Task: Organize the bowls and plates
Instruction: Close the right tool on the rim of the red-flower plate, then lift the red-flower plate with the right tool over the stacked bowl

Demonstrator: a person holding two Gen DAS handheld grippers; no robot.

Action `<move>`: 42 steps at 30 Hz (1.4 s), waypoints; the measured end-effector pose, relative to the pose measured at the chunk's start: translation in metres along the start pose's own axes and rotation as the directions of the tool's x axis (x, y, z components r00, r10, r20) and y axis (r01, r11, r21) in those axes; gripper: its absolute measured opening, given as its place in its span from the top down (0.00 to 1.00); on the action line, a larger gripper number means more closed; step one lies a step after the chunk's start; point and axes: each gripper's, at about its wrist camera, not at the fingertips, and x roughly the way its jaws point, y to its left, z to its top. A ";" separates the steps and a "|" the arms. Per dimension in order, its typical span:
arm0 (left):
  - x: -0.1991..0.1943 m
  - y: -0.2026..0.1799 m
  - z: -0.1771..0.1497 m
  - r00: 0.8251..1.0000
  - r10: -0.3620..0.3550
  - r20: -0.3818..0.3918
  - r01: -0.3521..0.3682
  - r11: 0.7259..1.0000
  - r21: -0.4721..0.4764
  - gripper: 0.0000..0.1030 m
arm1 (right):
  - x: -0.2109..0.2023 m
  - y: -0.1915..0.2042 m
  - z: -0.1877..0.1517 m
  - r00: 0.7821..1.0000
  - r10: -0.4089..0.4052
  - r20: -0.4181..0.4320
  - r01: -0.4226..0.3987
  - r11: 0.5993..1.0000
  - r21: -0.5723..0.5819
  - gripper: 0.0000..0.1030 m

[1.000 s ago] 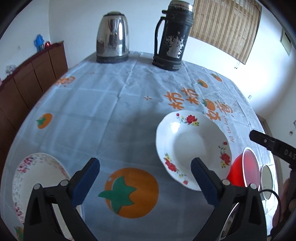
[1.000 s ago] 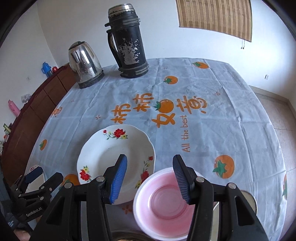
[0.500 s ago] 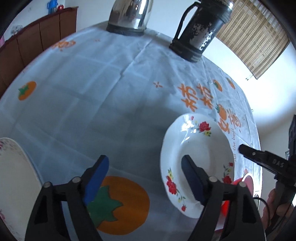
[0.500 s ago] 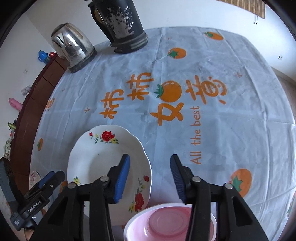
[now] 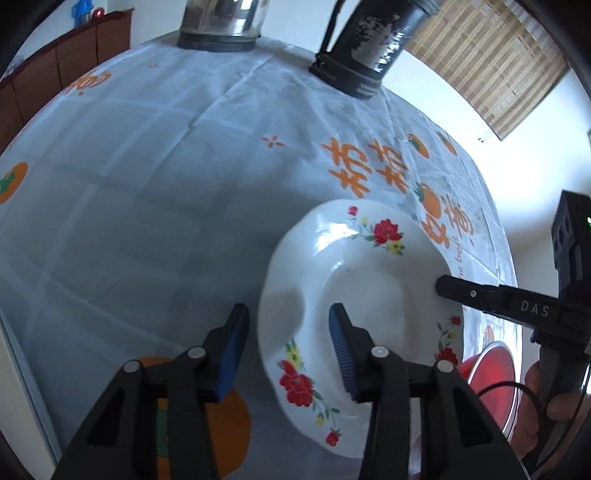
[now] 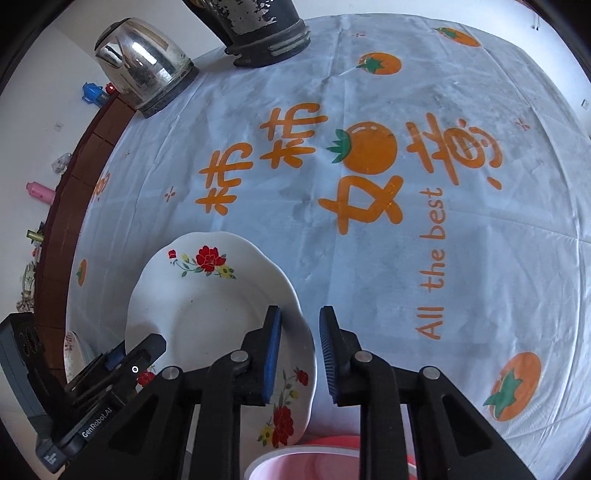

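On the tabletop [image 6: 480, 258], under a printed cloth, the flowered plate [image 5: 369, 295] is straddled at both edges. The left claw [image 5: 288, 350] has just been closing; its jaws stand on either side of the plate's left rim, a gap showing at each pad, so nothing is gripped yet. The right claw [image 6: 299, 354] has likewise been narrowing around the opposite rim [image 6: 303, 332]; contact cannot be confirmed, and it is read as not yet clamped.

Risks noted:
- Glazed rim, thin and scalloped: a slip is likely if only the lip is pinched.
- Uneven closing of the two claws: the plate may be tipped or skated across the slick cloth.
- Pink bowl [image 6: 314, 458] lies just beside the plate's near edge: it may be knocked if the plate is pushed.
- Kettle [image 6: 144, 62] and flask [image 6: 258, 26] stand well apart; no hazard is judged there.
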 end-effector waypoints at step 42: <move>-0.028 -0.006 0.003 0.991 0.078 0.107 -0.091 0.989 0.120 0.72 | -0.018 0.024 -0.028 0.999 0.037 -0.001 -0.037 0.998 -0.045 0.78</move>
